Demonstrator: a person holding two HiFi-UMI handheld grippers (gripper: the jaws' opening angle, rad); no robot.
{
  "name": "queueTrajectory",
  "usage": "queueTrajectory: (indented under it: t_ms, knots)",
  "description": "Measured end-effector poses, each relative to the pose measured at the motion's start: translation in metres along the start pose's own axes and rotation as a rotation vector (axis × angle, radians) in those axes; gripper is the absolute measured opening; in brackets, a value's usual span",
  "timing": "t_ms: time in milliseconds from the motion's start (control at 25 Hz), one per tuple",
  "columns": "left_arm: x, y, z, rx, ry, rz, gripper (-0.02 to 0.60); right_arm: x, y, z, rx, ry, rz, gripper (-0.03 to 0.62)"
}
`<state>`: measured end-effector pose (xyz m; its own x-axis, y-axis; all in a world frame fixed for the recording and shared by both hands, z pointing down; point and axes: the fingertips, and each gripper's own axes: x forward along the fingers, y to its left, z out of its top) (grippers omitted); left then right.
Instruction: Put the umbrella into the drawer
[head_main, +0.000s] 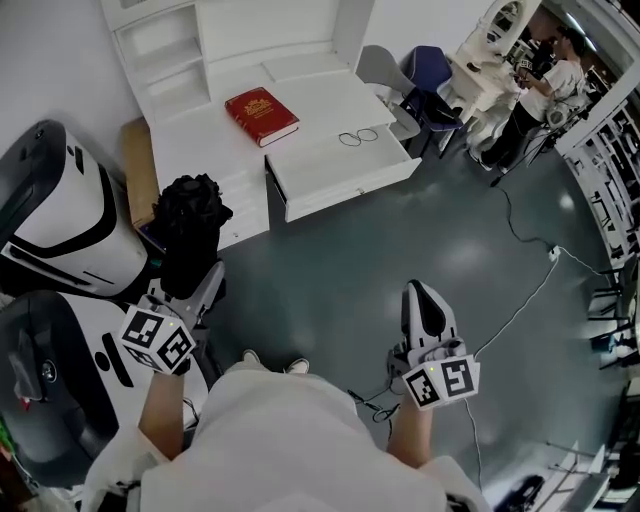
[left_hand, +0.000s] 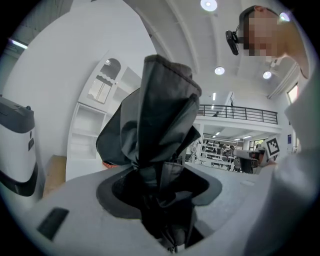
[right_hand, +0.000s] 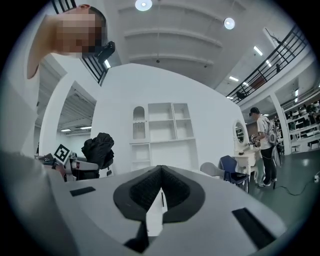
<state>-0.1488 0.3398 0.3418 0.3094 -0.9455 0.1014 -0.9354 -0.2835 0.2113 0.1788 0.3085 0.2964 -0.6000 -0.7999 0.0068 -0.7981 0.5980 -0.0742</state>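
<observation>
A black folded umbrella stands bunched upright between the jaws of my left gripper, which is shut on it at the left, over the grey floor. In the left gripper view the umbrella's fabric fills the middle and hides the left gripper tips. The white drawer hangs pulled out from the desk ahead, up and right of the umbrella, with a small pair of rings at its back. My right gripper is shut and empty at the lower right; its jaws meet in the right gripper view.
A red book lies on the desk top. Large white-and-black machines stand at the left beside a cardboard box. A grey chair, a blue chair and a standing person are at the back right. Cables trail across the floor.
</observation>
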Motion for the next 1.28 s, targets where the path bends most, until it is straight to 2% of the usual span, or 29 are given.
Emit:
queueTrajectory:
  t_ms: [200,360,640,840,1040,1280]
  knots:
    - [-0.004,-0.016,-0.014,-0.009,0.019,0.03,0.245,-0.005,-0.013,-0.022,0.137,0.019,0.052,0.0]
    - [-0.001,-0.007,-0.032,-0.015,0.055,0.031,0.245,0.006,-0.011,-0.037,0.152,0.037,0.069,0.0]
    - [0.05,0.008,-0.033,-0.031,0.062,-0.009,0.244,0.038,-0.029,-0.053,0.158,0.094,0.051,0.0]
    - [0.108,0.047,-0.037,-0.066,0.087,-0.053,0.245,0.101,-0.04,-0.053,0.137,0.117,0.033,0.0]
    - [0.176,0.099,-0.023,-0.088,0.09,-0.099,0.244,0.187,-0.048,-0.034,0.087,0.121,0.024,0.0]
    - [0.251,0.142,-0.017,-0.14,0.127,-0.207,0.245,0.275,-0.05,-0.021,0.076,0.106,-0.045,0.0]
